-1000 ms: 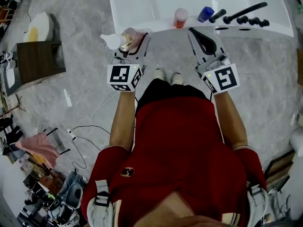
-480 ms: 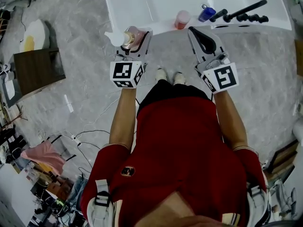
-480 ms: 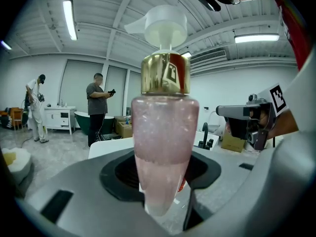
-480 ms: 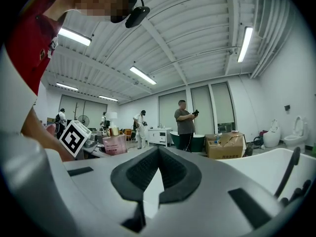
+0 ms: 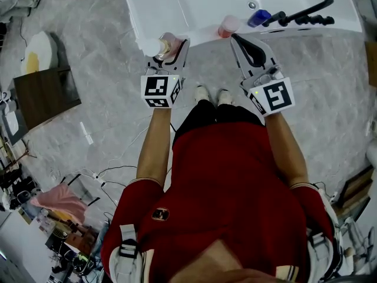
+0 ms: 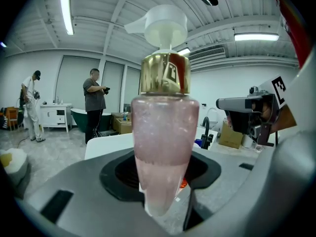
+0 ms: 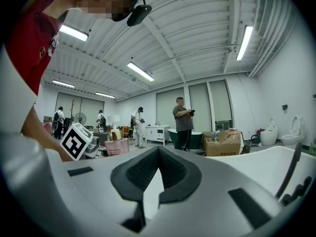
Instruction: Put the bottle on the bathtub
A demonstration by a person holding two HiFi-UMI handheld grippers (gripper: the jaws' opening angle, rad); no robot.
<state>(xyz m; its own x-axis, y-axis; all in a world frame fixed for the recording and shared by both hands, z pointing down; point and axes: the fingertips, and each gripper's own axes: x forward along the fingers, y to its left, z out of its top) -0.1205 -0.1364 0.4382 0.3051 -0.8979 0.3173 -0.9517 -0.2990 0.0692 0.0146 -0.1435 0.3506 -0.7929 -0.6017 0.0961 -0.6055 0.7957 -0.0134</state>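
A clear bottle (image 5: 166,44) of pink liquid with a gold collar and a white pump head stands upright in my left gripper (image 5: 171,50), whose jaws are shut on its lower body. In the left gripper view the bottle (image 6: 163,132) fills the middle between the jaws. The white bathtub (image 5: 177,10) lies along the top of the head view, and the pump head overlaps its near rim. My right gripper (image 5: 241,42) hangs just short of the rim, shut and empty; its jaw tips (image 7: 158,151) meet.
On the tub's rim stand a small pink bottle (image 5: 228,25), a blue bottle (image 5: 258,17) and a black faucet set (image 5: 300,13). A dark wooden box (image 5: 41,93) sits on the grey floor at left, with cables and clutter lower left. Several people stand far off.
Both grippers have come nearer to the bathtub. The bottle's pump head, earlier over the floor beside the tub, now sits over its near rim. Both jaws are as before.
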